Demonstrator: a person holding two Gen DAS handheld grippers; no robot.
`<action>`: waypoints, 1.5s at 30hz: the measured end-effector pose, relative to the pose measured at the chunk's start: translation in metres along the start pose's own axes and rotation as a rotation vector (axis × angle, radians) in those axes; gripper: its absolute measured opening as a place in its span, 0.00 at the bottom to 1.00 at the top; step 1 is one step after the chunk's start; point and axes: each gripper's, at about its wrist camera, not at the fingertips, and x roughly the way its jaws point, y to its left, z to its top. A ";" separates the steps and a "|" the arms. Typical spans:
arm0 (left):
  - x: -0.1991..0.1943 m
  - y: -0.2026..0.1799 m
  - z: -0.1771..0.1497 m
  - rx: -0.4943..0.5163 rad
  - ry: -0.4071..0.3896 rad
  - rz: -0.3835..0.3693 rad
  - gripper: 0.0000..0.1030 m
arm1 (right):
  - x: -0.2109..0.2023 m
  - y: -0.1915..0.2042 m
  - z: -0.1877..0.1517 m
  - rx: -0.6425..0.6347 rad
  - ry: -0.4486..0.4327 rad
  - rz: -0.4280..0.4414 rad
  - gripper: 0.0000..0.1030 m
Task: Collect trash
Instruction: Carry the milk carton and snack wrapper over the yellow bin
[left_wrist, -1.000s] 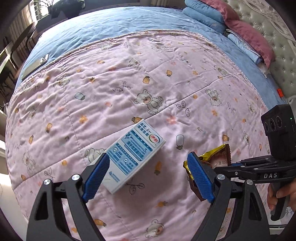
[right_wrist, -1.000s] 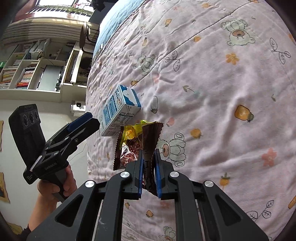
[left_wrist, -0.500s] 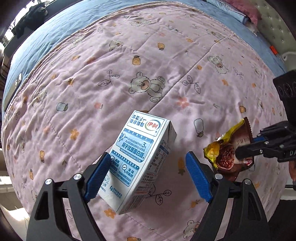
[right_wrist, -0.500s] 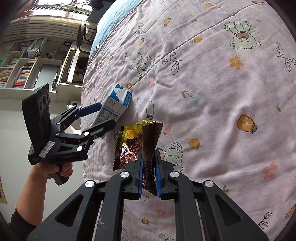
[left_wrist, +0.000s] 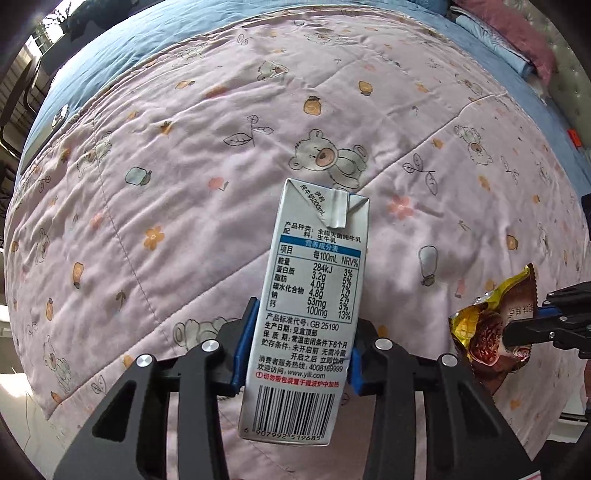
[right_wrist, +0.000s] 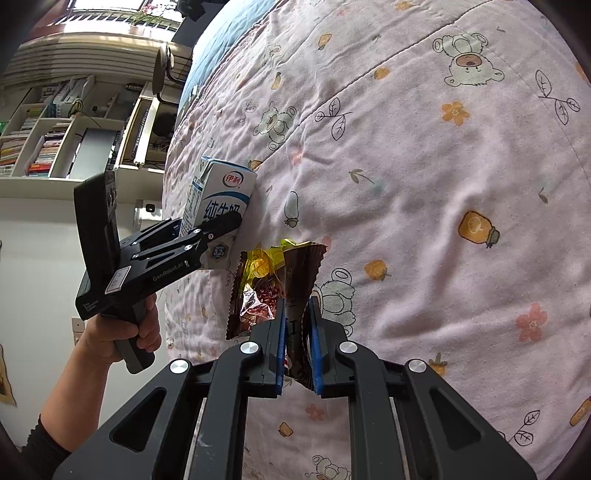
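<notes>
With my left gripper (left_wrist: 295, 352) clamped on the milk carton (left_wrist: 310, 295) and my right gripper (right_wrist: 297, 343) pinching the snack wrapper (right_wrist: 273, 280), both lifted off the pink quilt (left_wrist: 184, 184), I should carry them level, squeezing gently to avoid crushing the carton.

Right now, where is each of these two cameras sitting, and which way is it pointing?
Left wrist: sits on the left gripper, looking forward over a pink quilt; its own jaws clamp a milk carton.
Right wrist: sits on the right gripper, looking across the same quilt toward bookshelves; its jaws pinch a snack wrapper, and the person's left hand shows.
Shared: each view shows the carton, the wrapper, the quilt and the other gripper.
</notes>
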 end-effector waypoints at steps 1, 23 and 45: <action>-0.004 -0.005 -0.005 -0.014 -0.011 -0.023 0.39 | -0.003 -0.002 -0.002 0.002 -0.002 -0.001 0.11; -0.089 -0.252 -0.138 -0.238 -0.039 -0.457 0.39 | -0.211 -0.091 -0.201 0.201 -0.200 -0.112 0.11; -0.085 -0.618 -0.211 0.071 0.127 -0.535 0.39 | -0.418 -0.275 -0.463 0.528 -0.446 -0.145 0.11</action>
